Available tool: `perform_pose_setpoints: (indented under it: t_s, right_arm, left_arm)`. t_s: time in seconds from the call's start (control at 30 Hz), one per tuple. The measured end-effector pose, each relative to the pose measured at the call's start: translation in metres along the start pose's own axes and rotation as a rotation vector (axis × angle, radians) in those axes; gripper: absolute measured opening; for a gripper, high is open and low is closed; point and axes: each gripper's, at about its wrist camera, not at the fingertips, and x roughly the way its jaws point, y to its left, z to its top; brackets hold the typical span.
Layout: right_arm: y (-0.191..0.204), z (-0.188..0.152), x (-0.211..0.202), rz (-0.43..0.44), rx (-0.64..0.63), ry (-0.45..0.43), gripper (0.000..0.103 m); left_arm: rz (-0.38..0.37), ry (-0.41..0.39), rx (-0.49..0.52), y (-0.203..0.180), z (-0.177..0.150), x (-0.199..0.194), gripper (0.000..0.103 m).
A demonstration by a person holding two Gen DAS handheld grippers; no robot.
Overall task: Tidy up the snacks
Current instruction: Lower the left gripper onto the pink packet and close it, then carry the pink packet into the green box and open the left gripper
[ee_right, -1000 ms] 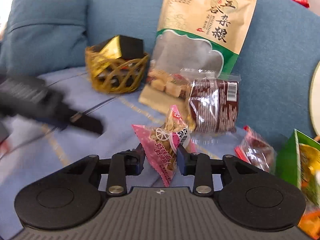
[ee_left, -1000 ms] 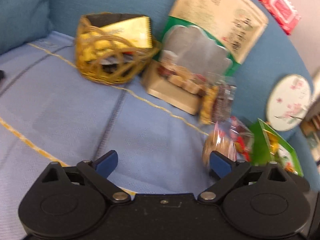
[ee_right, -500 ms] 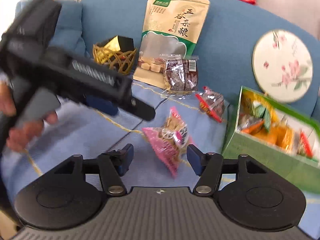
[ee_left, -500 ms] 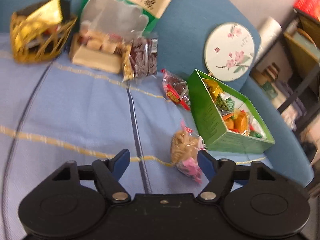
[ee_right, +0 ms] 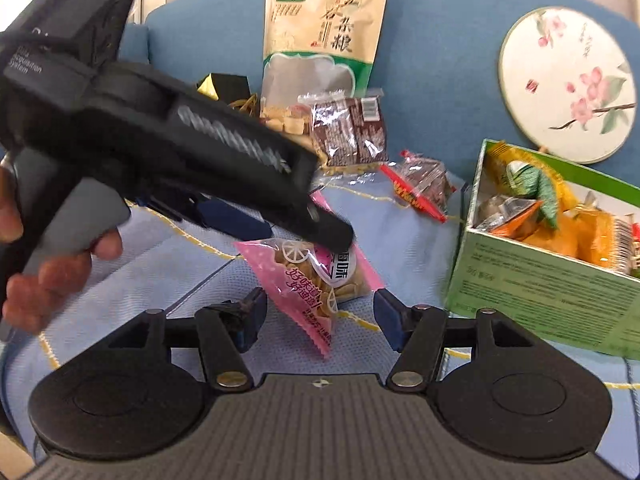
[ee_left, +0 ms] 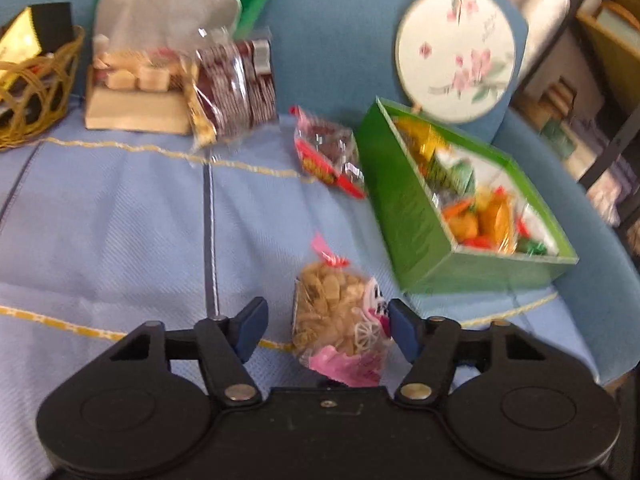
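A pink snack packet (ee_left: 340, 320) lies on the blue cloth; it also shows in the right wrist view (ee_right: 312, 276). My left gripper (ee_left: 326, 330) is open with the packet between its blue fingers, the right finger at its edge. My right gripper (ee_right: 318, 316) is open just behind the packet, not touching it. The left gripper's body (ee_right: 168, 136) hangs over the packet in the right wrist view. A green box (ee_left: 412, 220) full of snacks stands to the right; it also shows in the right wrist view (ee_right: 540, 292).
A red-edged packet (ee_left: 328, 156), a brown packet (ee_left: 236, 84) and a large beige-green pouch (ee_right: 324, 40) lie at the sofa back. A wicker basket (ee_left: 28, 92) stands far left. A round floral fan (ee_left: 456, 52) leans behind the box. Shelves stand at right.
My right gripper let go of the pink packet, opened and drew back. My left gripper swung right from the basket side and came down around the packet.
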Motion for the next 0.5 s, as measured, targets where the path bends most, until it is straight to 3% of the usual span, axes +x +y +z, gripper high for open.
perform_pose_setpoints:
  t_s: [0.1, 0.17, 0.33, 0.5]
  right_arm:
    - [0.0, 0.004, 0.012, 0.013, 0.011, 0.043, 0.095]
    - [0.001, 0.006, 0.017, 0.034, 0.01, 0.067, 0.053]
    - [-0.004, 0.008, -0.004, 0.037, 0.005, -0.006, 0.044]
    - [-0.023, 0.028, -0.03, -0.021, -0.02, -0.09, 0.044]
  left_arm:
    - [0.002, 0.016, -0.009, 0.002, -0.002, 0.011, 0.075]
    - [0.03, 0.011, 0.007, -0.002, -0.001, 0.009, 0.073]
    - [0.009, -0.014, 0.01, -0.017, 0.009, -0.009, 0.073]
    - [-0.011, -0.076, 0.074, -0.056, 0.04, -0.017, 0.074]
